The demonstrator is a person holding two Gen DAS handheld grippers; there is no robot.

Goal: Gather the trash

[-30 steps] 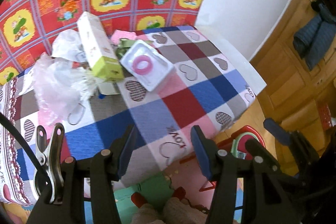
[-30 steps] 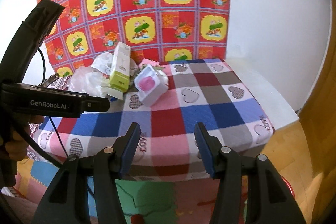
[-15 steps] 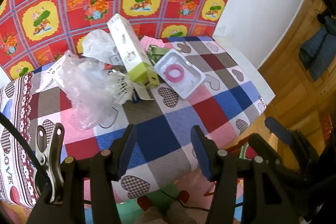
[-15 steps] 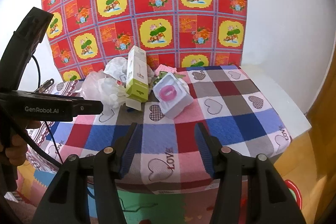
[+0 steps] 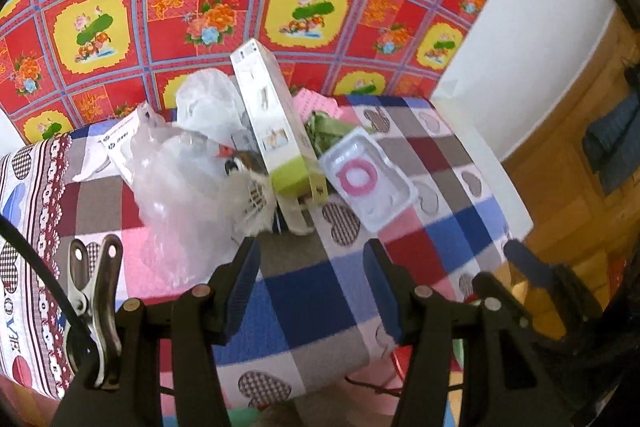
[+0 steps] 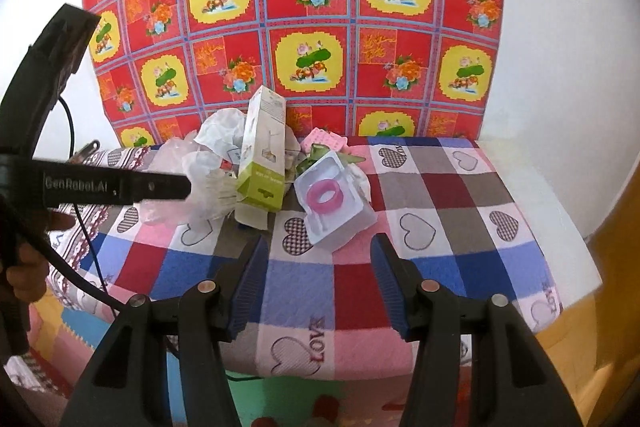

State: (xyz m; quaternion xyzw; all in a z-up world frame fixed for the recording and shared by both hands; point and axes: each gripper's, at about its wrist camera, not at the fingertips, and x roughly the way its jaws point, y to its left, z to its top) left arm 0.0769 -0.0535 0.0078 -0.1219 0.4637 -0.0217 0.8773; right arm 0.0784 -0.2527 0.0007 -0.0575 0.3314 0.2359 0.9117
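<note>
Closing in on the trash pile (image 5: 256, 163) at the bench (image 6: 460, 195) back edge | left gripper (image 5: 310, 287) and right gripper (image 6: 316, 283) both half-open, empty | pile now nearer, nothing collected yet

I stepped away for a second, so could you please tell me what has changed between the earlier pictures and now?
Both grippers have closed in on the trash pile: the left gripper and right gripper now sit nearer the tall box and the white tray. Nothing was grasped or released. Both stay open and empty, and the plastic bag and the rest of the pile lie unmoved.
</note>
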